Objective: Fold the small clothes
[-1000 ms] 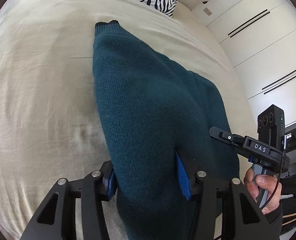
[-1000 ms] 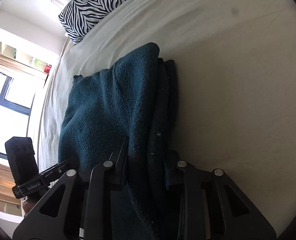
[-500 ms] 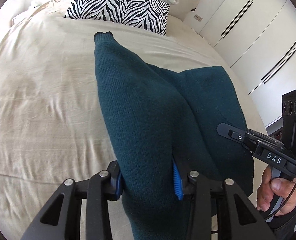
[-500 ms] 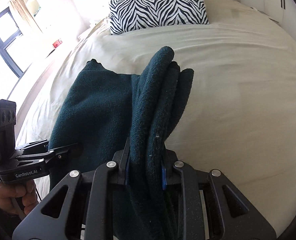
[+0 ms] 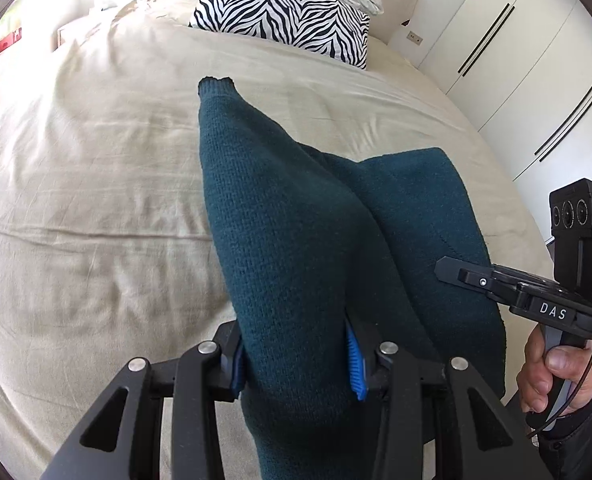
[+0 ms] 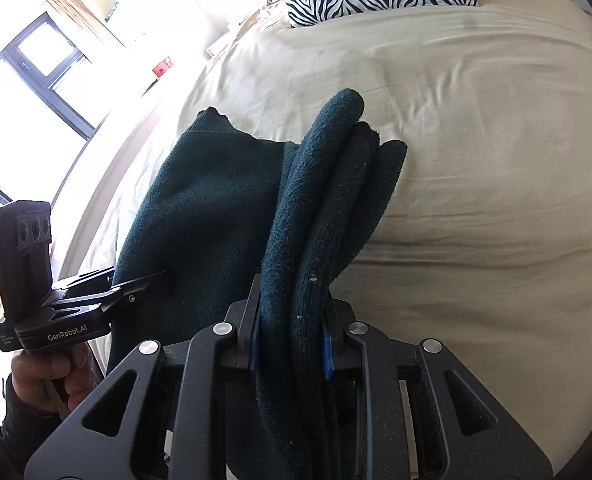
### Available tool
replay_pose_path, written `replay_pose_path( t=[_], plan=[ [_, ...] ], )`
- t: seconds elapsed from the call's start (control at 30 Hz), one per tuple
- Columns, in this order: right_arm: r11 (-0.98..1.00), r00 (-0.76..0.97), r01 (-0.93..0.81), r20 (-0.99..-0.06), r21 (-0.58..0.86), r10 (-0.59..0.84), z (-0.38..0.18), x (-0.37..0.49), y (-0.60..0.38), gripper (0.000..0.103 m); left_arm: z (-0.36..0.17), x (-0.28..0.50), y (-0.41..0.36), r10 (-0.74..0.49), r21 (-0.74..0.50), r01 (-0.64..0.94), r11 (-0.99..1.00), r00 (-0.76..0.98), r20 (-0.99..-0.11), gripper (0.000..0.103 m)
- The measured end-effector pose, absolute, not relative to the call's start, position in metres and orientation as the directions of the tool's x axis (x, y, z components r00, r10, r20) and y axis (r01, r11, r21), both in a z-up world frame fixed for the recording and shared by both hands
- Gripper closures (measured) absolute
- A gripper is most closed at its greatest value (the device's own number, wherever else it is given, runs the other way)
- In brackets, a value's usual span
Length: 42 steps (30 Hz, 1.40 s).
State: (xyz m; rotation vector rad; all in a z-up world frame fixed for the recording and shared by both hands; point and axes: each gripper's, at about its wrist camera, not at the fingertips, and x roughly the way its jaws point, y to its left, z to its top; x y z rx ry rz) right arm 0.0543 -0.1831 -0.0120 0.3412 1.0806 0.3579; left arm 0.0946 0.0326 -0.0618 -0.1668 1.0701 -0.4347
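Note:
A dark teal knit sweater [image 5: 296, 220] hangs stretched between both grippers above the bed. My left gripper [image 5: 296, 360] is shut on a thick fold of it, the blue pads [image 5: 353, 356] pressed into the knit. The fold runs away from me to a ribbed end [image 5: 216, 85] that rests on the sheet. My right gripper [image 6: 290, 346] is shut on several bunched layers [image 6: 327, 184] of the same sweater [image 6: 200, 200]. Those layers stand up and curl over at the top. A hand [image 5: 551, 372] holds the right gripper's handle at the sweater's right edge.
The beige bed sheet [image 5: 76, 200] spreads wide on all sides, lightly creased. A zebra-print pillow [image 5: 288, 12] lies at the head of the bed. White wardrobe doors [image 5: 515, 60] stand to the right and a bright window [image 6: 28, 80] to the left.
Both grippers have drawn back and risen with the sweater, lifting most of it off the sheet. More of the bed and the pillow shows. The right view has rolled.

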Motion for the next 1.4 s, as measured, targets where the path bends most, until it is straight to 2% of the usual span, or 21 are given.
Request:
replay_pose_path(
  t=[0.13, 0.23, 0.37, 0.43, 0.47, 0.63, 0.7, 0.73, 0.77, 0.83, 0.93, 1.03, 1.17, 1.27, 1.3, 1.4],
  plan=[
    [0.855, 0.373, 0.003, -0.793, 0.519, 0.481, -0.059, 0.054, -0.206, 0.082, -0.097, 0.099, 0.041, -0.424, -0.362, 0.225, 0.905, 0.382, -0.821, 0.055],
    [0.758, 0.366, 0.090, -0.729, 0.646, 0.578, -0.092, 0.040, -0.232, 0.080, -0.103, 0.098, 0.047, -0.452, -0.393, 0.225, 0.892, 0.387, -0.804, 0.052],
    [0.713, 0.404, 0.056, -0.669, 0.699, 0.624, -0.105, 0.032, -0.238, 0.078, -0.109, 0.097, 0.044, -0.443, -0.377, 0.235, 0.896, 0.403, -0.801, 0.043],
    [0.686, 0.411, 0.057, -0.643, 0.726, 0.646, -0.108, 0.029, -0.241, 0.078, -0.114, 0.097, 0.048, -0.451, -0.397, 0.213, 0.893, 0.406, -0.795, 0.035],
    [0.683, 0.413, 0.057, -0.640, 0.728, 0.648, -0.106, 0.026, -0.241, 0.078, -0.115, 0.096, 0.050, -0.458, -0.408, 0.208, 0.889, 0.408, -0.790, 0.035],
    [0.751, 0.437, 0.057, -0.693, 0.658, 0.573, -0.071, 0.008, -0.236, 0.072, -0.102, 0.080, 0.054, -0.422, -0.371, 0.201, 0.907, 0.446, -0.789, 0.038],
    [0.740, 0.453, 0.040, -0.673, 0.671, 0.585, -0.053, -0.005, -0.238, 0.067, -0.090, 0.070, 0.053, -0.407, -0.345, 0.216, 0.913, 0.480, -0.777, 0.038],
    [0.741, 0.462, 0.033, -0.668, 0.671, 0.584, -0.046, -0.010, -0.240, 0.059, -0.088, 0.066, 0.052, -0.397, -0.332, 0.217, 0.918, 0.489, -0.777, 0.038],
    [0.740, 0.473, 0.026, -0.660, 0.673, 0.584, -0.041, -0.018, -0.241, 0.056, -0.089, 0.067, 0.050, -0.387, -0.320, 0.218, 0.922, 0.488, -0.782, 0.038],
    [0.740, 0.466, 0.025, -0.663, 0.672, 0.586, -0.042, -0.030, -0.239, 0.056, -0.095, 0.070, 0.042, -0.373, -0.300, 0.224, 0.927, 0.474, -0.797, 0.037],
    [0.793, 0.405, 0.080, -0.747, 0.604, 0.528, -0.070, -0.041, -0.237, 0.057, -0.107, 0.072, 0.045, -0.391, -0.342, 0.191, 0.920, 0.464, -0.795, 0.031],
    [0.789, 0.450, 0.046, -0.718, 0.612, 0.531, -0.084, -0.052, -0.244, 0.058, -0.107, 0.070, 0.045, -0.378, -0.325, 0.194, 0.926, 0.475, -0.795, 0.029],
    [0.809, 0.466, 0.050, -0.730, 0.586, 0.500, -0.073, -0.058, -0.246, 0.058, -0.096, 0.061, 0.046, -0.353, -0.299, 0.187, 0.936, 0.503, -0.789, 0.030],
    [0.857, 0.538, 0.036, -0.733, 0.513, 0.416, -0.048, -0.064, -0.249, 0.058, -0.069, 0.038, 0.049, -0.286, -0.220, 0.182, 0.958, 0.604, -0.744, 0.030],
    [0.882, 0.574, 0.022, -0.728, 0.471, 0.375, -0.035, -0.069, -0.247, 0.058, -0.057, 0.028, 0.049, -0.257, -0.182, 0.182, 0.966, 0.651, -0.714, 0.027],
    [0.945, 0.702, -0.007, -0.671, 0.328, 0.239, 0.015, -0.095, -0.241, 0.055, -0.017, -0.007, 0.045, -0.148, -0.041, 0.153, 0.987, 0.801, -0.580, 0.000]
  ],
)
